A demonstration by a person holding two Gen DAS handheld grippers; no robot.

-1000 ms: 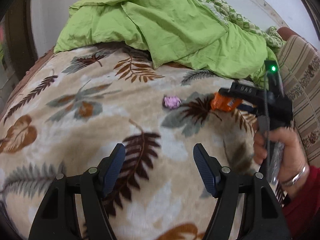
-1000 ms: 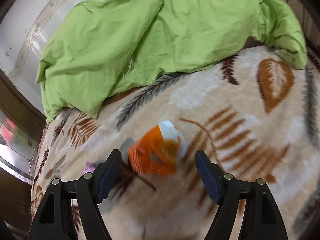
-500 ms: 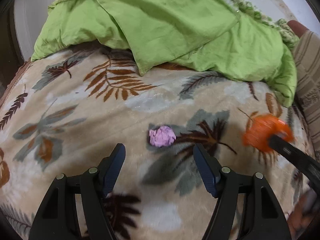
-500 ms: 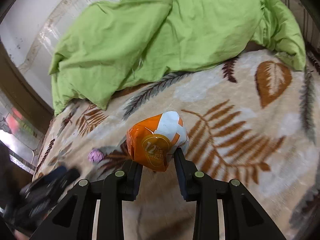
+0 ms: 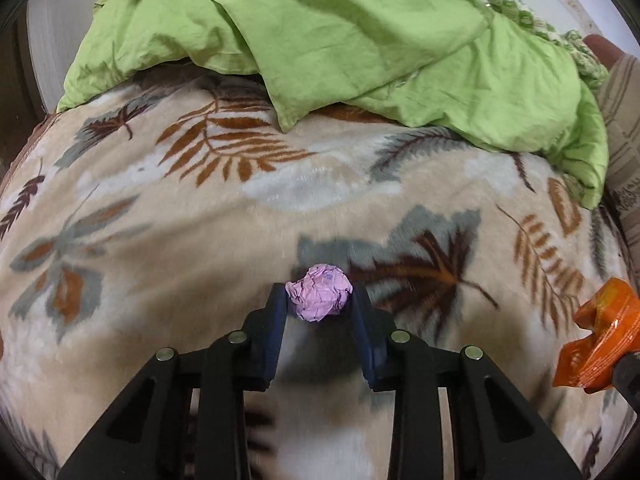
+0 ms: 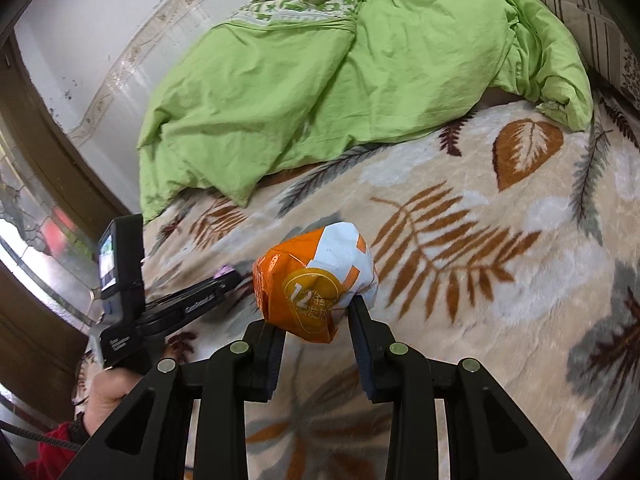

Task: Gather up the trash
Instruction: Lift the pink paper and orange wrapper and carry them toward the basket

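Pickup is under way: left hand-held gripper [image 5: 319,300] pinches the pink paper wad [image 5: 319,298] on the bed blanket [image 5: 200,264]; right hand-held gripper [image 6: 316,316] grips the orange wrapper [image 6: 316,284]. Next, lift the wad clear without dropping it.

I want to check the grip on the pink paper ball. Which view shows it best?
The left wrist view: the pink paper ball sits centred, pinched in the left gripper. The right wrist view shows only a pink sliver behind that gripper.
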